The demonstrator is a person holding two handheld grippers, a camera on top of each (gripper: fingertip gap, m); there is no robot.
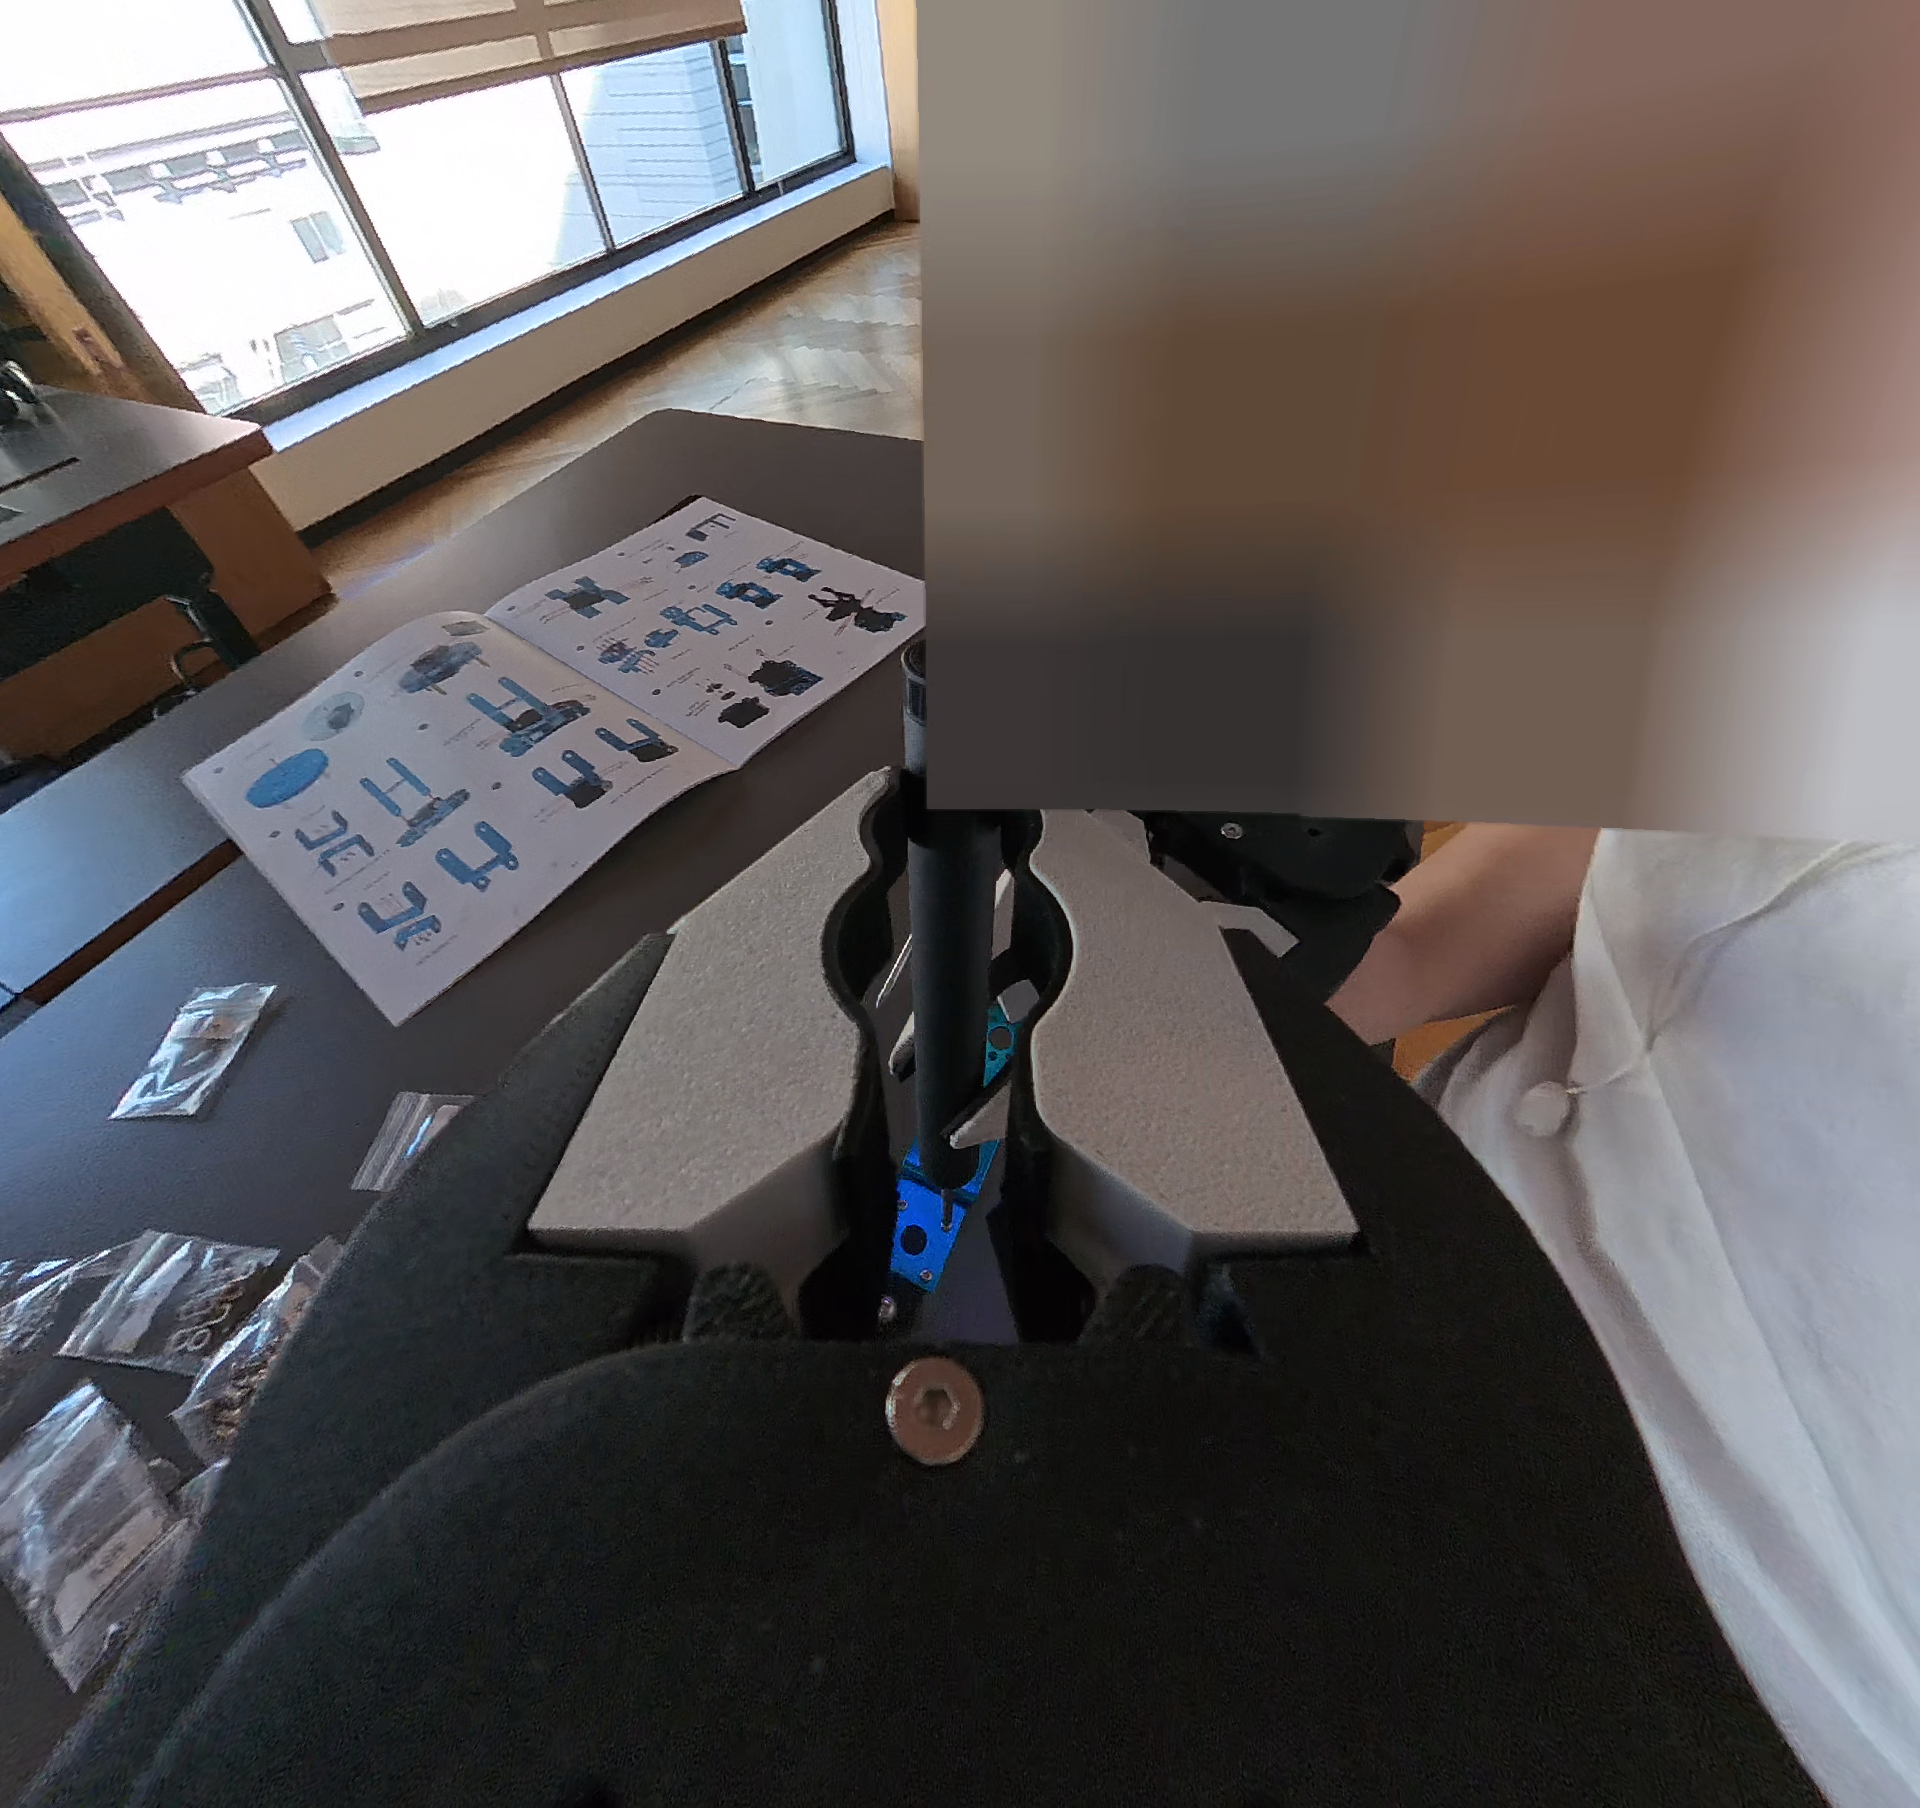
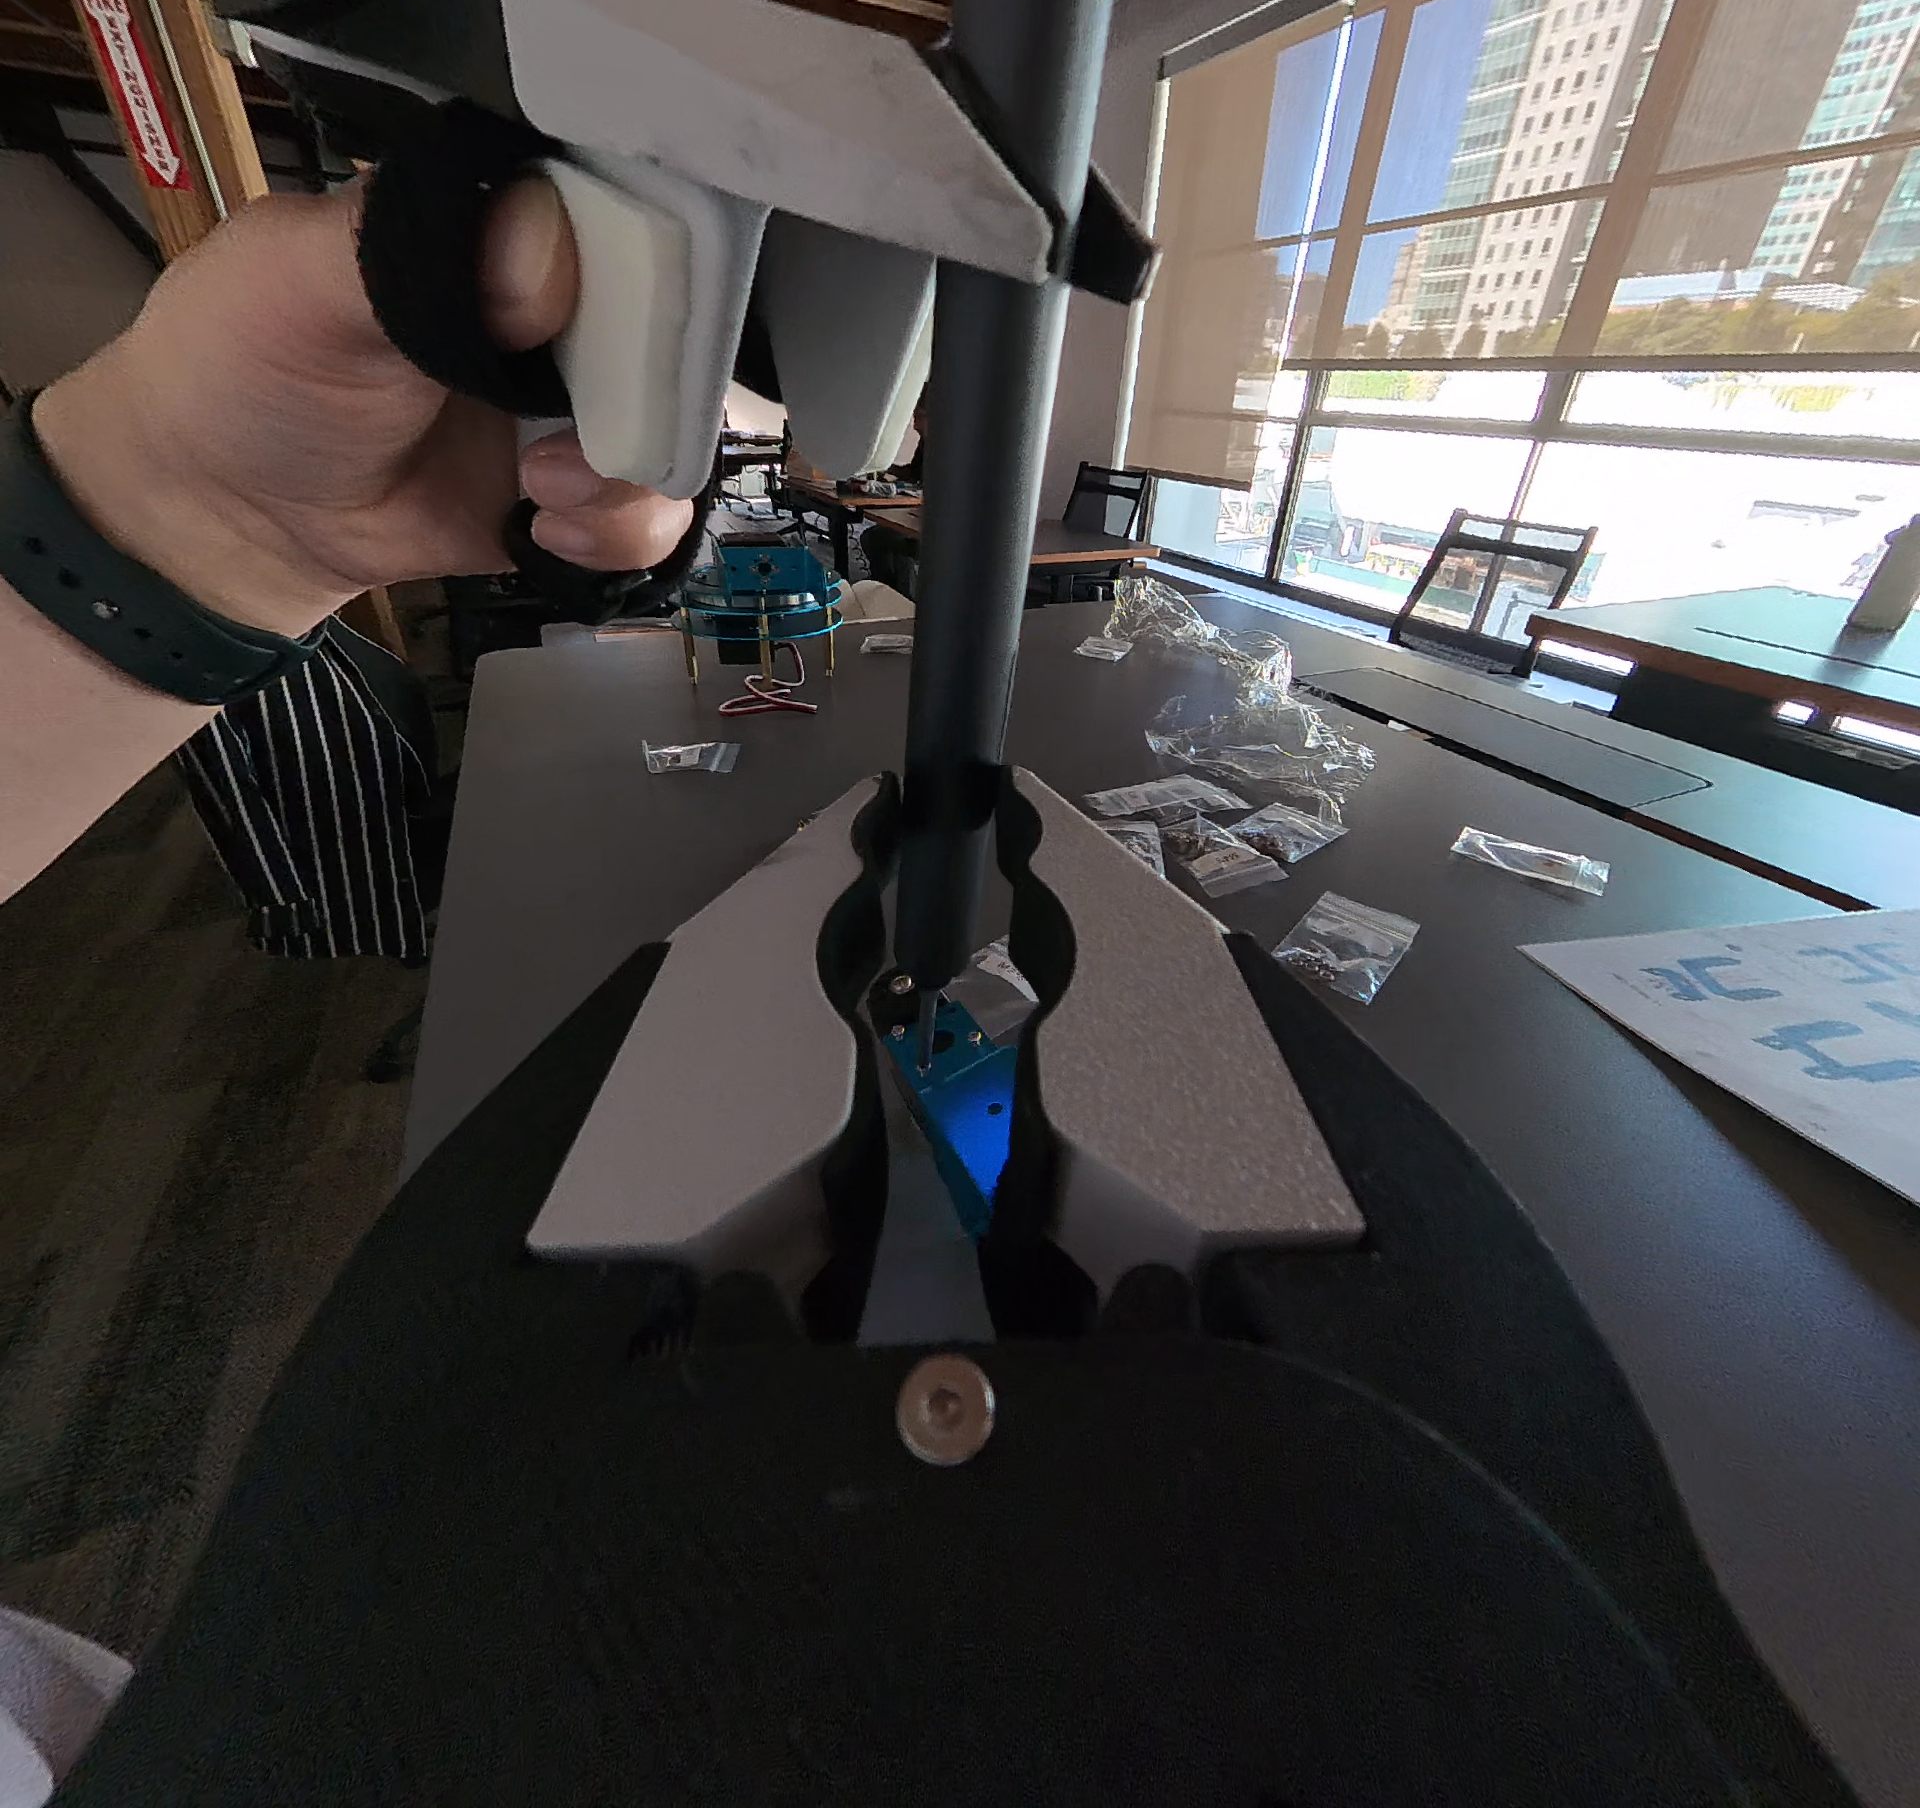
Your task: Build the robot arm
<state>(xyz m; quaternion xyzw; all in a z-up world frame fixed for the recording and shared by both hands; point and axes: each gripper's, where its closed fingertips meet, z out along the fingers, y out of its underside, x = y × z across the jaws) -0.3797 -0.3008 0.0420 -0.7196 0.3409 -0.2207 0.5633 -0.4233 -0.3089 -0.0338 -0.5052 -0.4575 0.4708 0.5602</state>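
Observation:
My left gripper (image 1: 958, 823) is shut on a dark cylindrical screwdriver (image 1: 945, 979), which runs down between its grey fingers. The bit rests on a small blue metal bracket (image 1: 928, 1233) below. In the right wrist view my right gripper (image 2: 945, 792) is shut on that blue bracket (image 2: 971, 1109), held above the dark table (image 2: 623, 875). The screwdriver (image 2: 987, 511) comes down from above, its bit set on a screw on the bracket's top. The left gripper's white fingers (image 2: 790, 137) clamp it higher up, gripped by a person's hand (image 2: 260, 408).
An open assembly booklet (image 1: 499, 740) lies on the table, its corner showing in the right wrist view (image 2: 1766, 1020). Several small parts bags (image 2: 1345, 943) and crumpled plastic (image 2: 1247, 730) lie around. A blue round assembly on standoffs (image 2: 758, 605) stands at the far end. A white-shirted torso (image 1: 1714, 1291) is close on the right. The left gripper's tips are roughly 9 cm from the right gripper's.

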